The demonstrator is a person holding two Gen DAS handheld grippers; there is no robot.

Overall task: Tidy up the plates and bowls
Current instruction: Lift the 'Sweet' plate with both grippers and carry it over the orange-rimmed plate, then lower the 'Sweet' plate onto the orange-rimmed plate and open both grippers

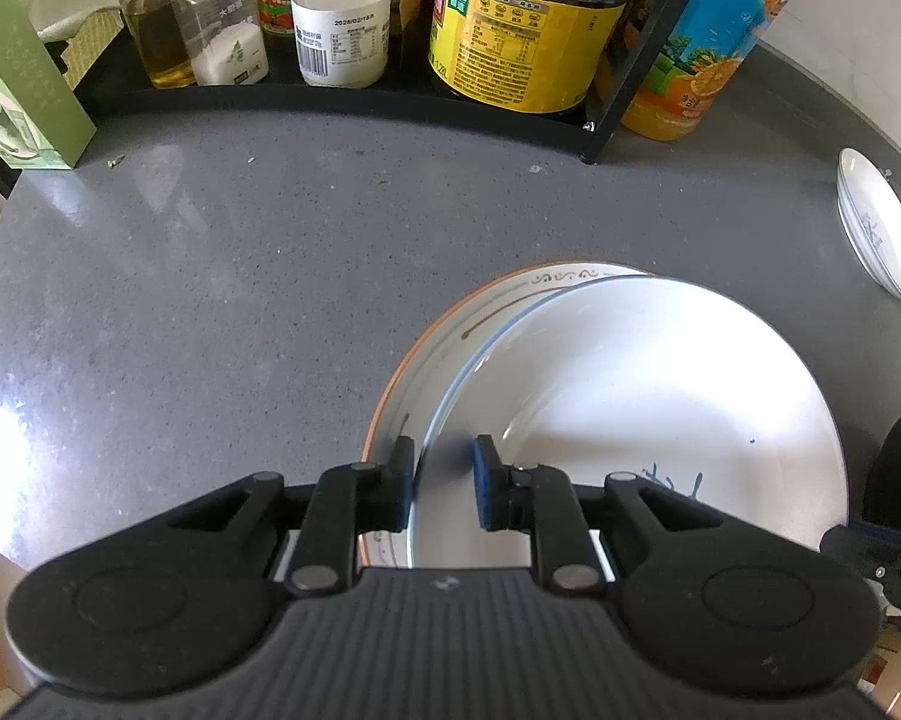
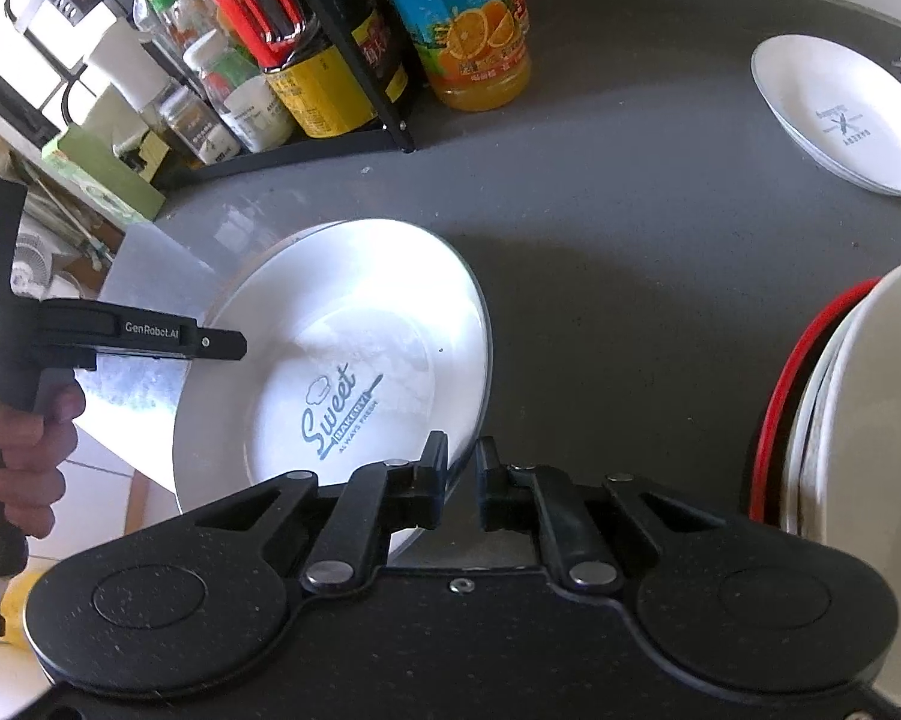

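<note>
Nearest the lens, the left gripper (image 1: 444,483) stood with its fingers narrowed around the rim of the white plate (image 1: 630,396), one pad outside the edge and the blue pad inside; whether they actually pinched it I could not tell, since the rim blurred between them. The right gripper (image 2: 462,480) bracketed the opposite rim of that same plate, printed "Sweet Bakery", its fingers close together with a sliver of gap showing, so a firm hold was not certain there either. The plate sat tilted and off-centre on a patterned plate (image 1: 438,324) with an orange edge.

Risk, as I judged it: glazed rims are slick, and a shallow bite from either side could let the plate slide out and drop onto the one beneath, chipping both. Uneven lifting by the two hands could also twist it free.

Farther out, a small white dish (image 2: 840,114) lay well apart on the grey speckled counter (image 1: 210,270), and a stack of bowls (image 2: 858,408) with a red rim among them stood just beside the right gripper. At the back, a black rack (image 1: 330,99) held sauce bottles, with an orange juice bottle (image 2: 474,18) beside it. Sunlight glared off the counter's near left.
</note>
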